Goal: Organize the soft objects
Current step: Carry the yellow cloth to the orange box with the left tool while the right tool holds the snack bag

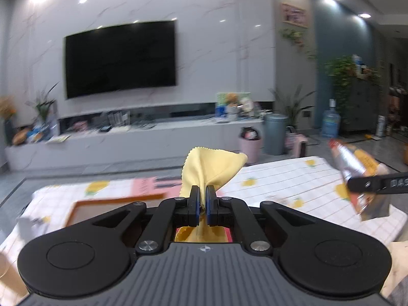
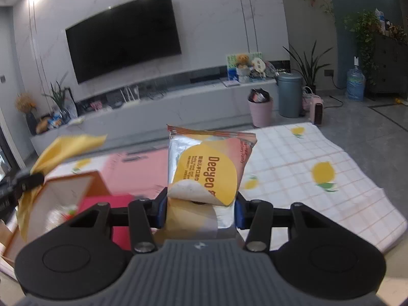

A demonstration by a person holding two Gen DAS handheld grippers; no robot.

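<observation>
Claws level, both raised above checked surface [image 2: 306,148] | left claw [image 1: 203,196] pinching yellow cloth [image 1: 211,168], held left | right claw [image 2: 201,204] clamping wet-wipe pack [image 2: 206,168], held right

Open tablecloth [image 2: 318,150] on the right; box [image 2: 63,191] and pink sheet [image 2: 137,170] crowding the left.

Yellow cloth [image 1: 213,168] (lemon-print tablecloth [image 2: 293,153])

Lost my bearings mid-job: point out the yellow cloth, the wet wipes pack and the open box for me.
yellow cloth [image 1: 214,168], left wrist view, on the bunched fabric above the fingers.
wet wipes pack [image 2: 211,168], right wrist view, on its yellow label.
open box [image 2: 63,191], right wrist view, on its pale inner wall.
</observation>
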